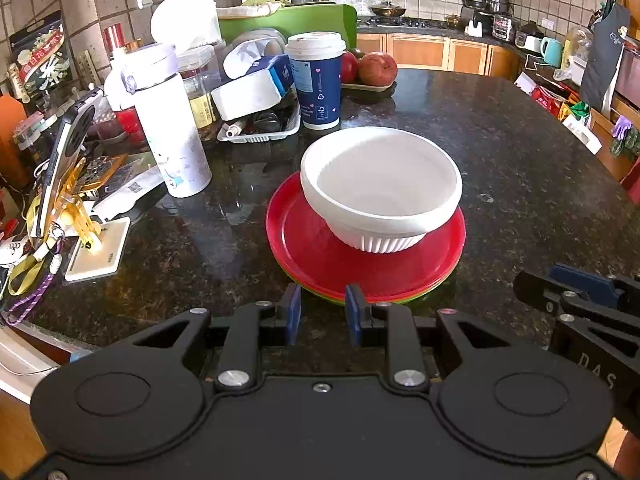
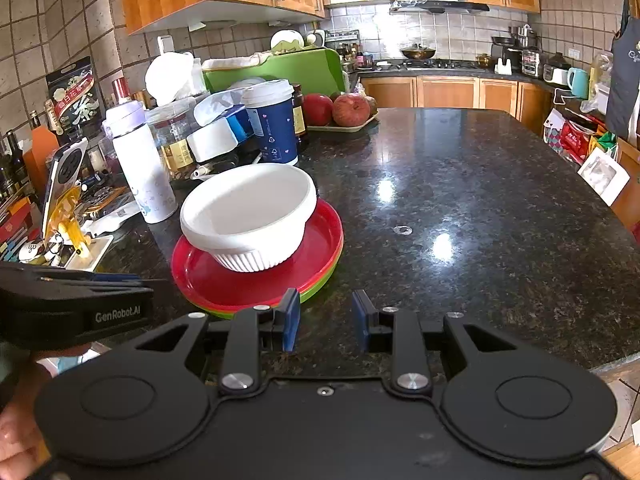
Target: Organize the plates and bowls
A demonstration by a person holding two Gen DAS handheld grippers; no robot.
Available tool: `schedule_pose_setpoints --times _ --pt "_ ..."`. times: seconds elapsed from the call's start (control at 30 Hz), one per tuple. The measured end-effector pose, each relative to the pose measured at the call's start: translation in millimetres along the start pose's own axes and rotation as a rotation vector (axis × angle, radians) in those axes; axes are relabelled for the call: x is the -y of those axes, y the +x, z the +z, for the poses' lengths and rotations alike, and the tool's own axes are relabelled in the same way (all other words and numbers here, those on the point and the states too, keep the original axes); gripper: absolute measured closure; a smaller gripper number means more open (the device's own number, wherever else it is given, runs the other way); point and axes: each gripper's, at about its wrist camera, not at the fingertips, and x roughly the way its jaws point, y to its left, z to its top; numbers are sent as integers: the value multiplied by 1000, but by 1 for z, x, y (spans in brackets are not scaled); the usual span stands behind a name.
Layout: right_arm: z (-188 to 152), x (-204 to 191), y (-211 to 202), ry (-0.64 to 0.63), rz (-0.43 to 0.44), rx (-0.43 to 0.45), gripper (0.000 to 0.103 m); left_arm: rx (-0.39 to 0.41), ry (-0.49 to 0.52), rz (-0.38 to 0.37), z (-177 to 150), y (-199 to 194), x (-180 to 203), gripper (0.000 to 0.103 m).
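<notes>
Left wrist: we see the white bowl [image 1: 380,188] sitting on the stacked plates [image 1: 320,264] on the table [image 1: 520,168]. Left tool [image 1: 323,314] part open, empty.

Right wrist: right tool [image 2: 326,320] part open, empty, near the stack's edge; lower plates probably green.

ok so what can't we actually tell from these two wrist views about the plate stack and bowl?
- Plate count: under the red plate only a green edge shows in both views; the number beneath is hidden.
- The stack's middle: covered by the white bowl.
- Stack's near rim, left view: cut by the left tongs.
- Right tongs: only partly seen at the left view's edge.
</notes>
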Motion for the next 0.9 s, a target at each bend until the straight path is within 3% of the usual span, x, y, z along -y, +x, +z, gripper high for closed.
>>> schedule_pose_setpoints --times 0.9 --pt "1 -6 4 -4 5 -11 73 5 -2 -3 2 4 -6 68"
